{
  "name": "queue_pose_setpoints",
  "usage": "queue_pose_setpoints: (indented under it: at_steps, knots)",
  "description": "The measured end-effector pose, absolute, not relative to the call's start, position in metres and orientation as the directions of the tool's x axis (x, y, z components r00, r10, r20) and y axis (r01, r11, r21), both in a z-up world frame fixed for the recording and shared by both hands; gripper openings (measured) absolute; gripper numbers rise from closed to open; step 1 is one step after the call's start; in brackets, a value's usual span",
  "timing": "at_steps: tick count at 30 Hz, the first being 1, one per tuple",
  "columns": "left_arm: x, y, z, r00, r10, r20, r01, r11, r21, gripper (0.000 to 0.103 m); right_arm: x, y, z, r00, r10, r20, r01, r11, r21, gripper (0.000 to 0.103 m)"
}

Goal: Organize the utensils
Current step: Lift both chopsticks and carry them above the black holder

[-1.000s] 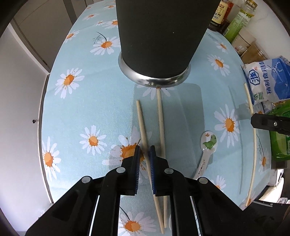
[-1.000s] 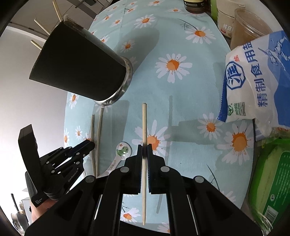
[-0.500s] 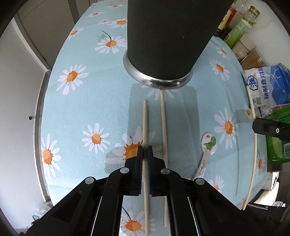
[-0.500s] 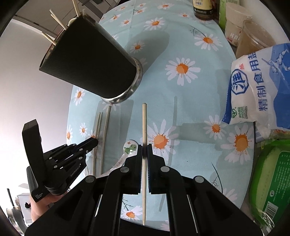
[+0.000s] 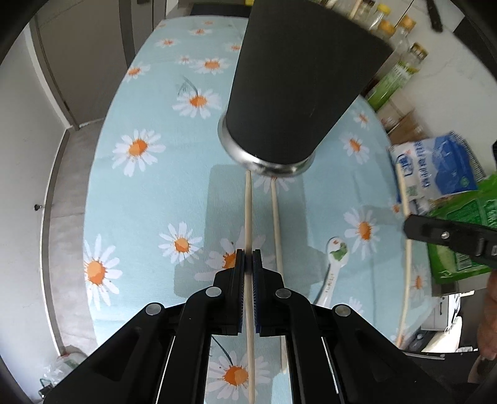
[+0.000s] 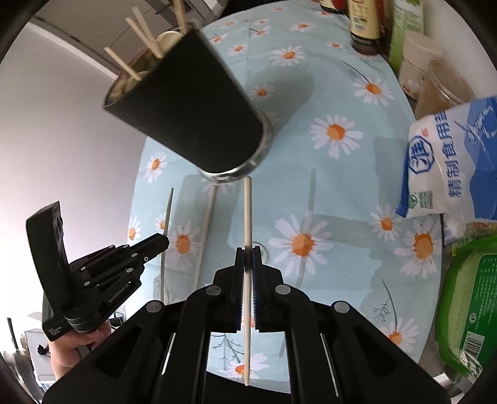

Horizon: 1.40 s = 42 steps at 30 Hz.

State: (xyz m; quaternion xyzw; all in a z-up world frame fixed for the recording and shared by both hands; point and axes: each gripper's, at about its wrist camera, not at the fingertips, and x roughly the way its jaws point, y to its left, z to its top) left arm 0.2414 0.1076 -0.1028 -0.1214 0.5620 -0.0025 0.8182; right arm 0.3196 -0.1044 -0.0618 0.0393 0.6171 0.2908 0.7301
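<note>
My left gripper [image 5: 248, 261] is shut on a pale wooden chopstick [image 5: 247, 211], lifted off the daisy tablecloth and pointing at the base of the black utensil holder [image 5: 298, 87]. A second chopstick [image 5: 275, 223] lies on the cloth just right of it. A white spoon with a green dinosaur [image 5: 337, 258] lies further right. My right gripper [image 6: 247, 258] is shut on another chopstick [image 6: 247, 214], its tip near the holder [image 6: 192, 102], which has several chopsticks [image 6: 139, 31] sticking out. The left gripper [image 6: 163, 241] shows low at the left of the right wrist view.
A blue and white salt bag [image 6: 450, 161] and a green packet [image 6: 466, 310] lie along the right side of the table. Bottles and jars [image 6: 366, 25] stand at the back right. The table's rounded edge [image 5: 93, 192] runs along the left above the floor.
The left jaws closed on the left chopstick and raised it off the cloth. The right gripper rose with its chopstick. The holder's rim now shows in the right wrist view.
</note>
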Motion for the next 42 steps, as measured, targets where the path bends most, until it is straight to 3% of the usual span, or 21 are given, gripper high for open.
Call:
queue_pose_setpoints:
  at_steps: [11,28,42]
  knots:
    - [0.236,0.109,-0.061,0.467,-0.177,-0.866,-0.093,0.964,-0.247,0.004,0.312,-0.085,-0.033,0.129,0.543,-0.83,-0.463,0.773,0.434,0.006]
    - [0.251,0.106,0.023,0.661,-0.23,-0.714,0.028,0.959,-0.283,0.004,0.326,-0.07,0.029,0.286,0.653,-0.701,-0.578,0.701,0.417,0.006]
    - [0.28,0.11,0.068,0.788,-0.227,-0.572,0.07,0.956,-0.283,0.004,0.36,-0.079,0.076,0.481,0.702,-0.524,-0.585,0.703,0.405,0.006]
